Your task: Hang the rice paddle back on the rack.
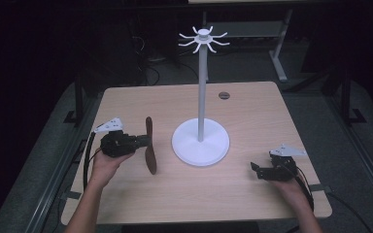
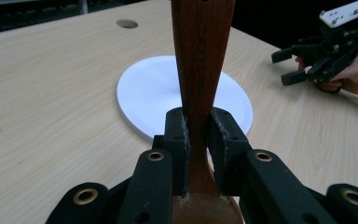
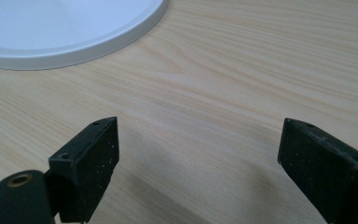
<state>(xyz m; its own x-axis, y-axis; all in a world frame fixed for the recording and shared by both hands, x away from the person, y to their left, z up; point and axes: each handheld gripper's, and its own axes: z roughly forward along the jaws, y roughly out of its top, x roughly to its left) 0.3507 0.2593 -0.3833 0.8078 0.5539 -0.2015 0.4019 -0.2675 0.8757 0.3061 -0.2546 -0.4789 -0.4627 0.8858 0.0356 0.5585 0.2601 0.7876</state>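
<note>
Clamping the dark wooden spatula (image 1: 149,145) at its neck, left gripper (image 1: 143,141), at nine o'clock of the white hook stand (image 1: 201,87), handle upright, blade hanging above the light wooden table (image 1: 126,104). Resting at four o'clock of the stand's round base (image 1: 200,144), right gripper (image 1: 257,170), jaws spread wide, nothing between them.

Your forearms are showing bare, with no sleeves. You are gripping two sets of black tongs: the left tongs (image 1: 143,141) and the right tongs (image 1: 256,168), each wearing a pale grey three-cornered plate on top and trailing a black cable. Brass-coloured rivets are glinting in the linkages, and the inner pads (image 3: 103,154) are looking scuffed and speckled.
</note>
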